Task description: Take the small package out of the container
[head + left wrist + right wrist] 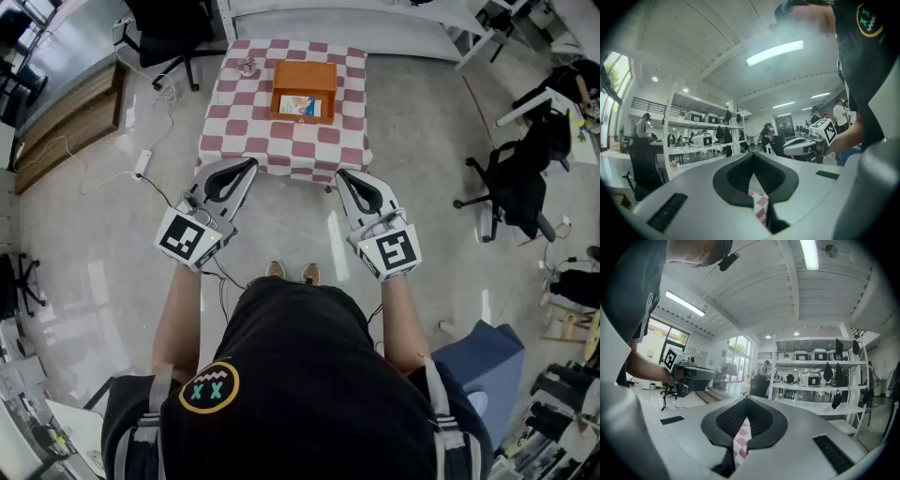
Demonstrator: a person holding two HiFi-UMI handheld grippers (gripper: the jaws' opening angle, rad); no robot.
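head view, steeply downward. the left gripper [251, 165] and right gripper [340, 175] are held side by side in front of the person's torso, apart from each other. their tips are pointed toward the table [234, 131], just short of its near edge. in each gripper view the jaw tips are seen brought together. nothing is gripped, and only the red-and-white checked cloth [741, 443] is glimpsed thru the bowed gap behind the tips. the table is covered by this cloth. an orange container [277, 94], open at the top, is set near the table's middle, somewhat toward the far side. the small package [300, 106], white w/ blue and orange print, is lying inside the container against its near wall. a small greyish item [248, 67], too small to be identified, is placed on the cloth just left of the container. a black office chair [516, 183] is seen at right, well apart from the table.
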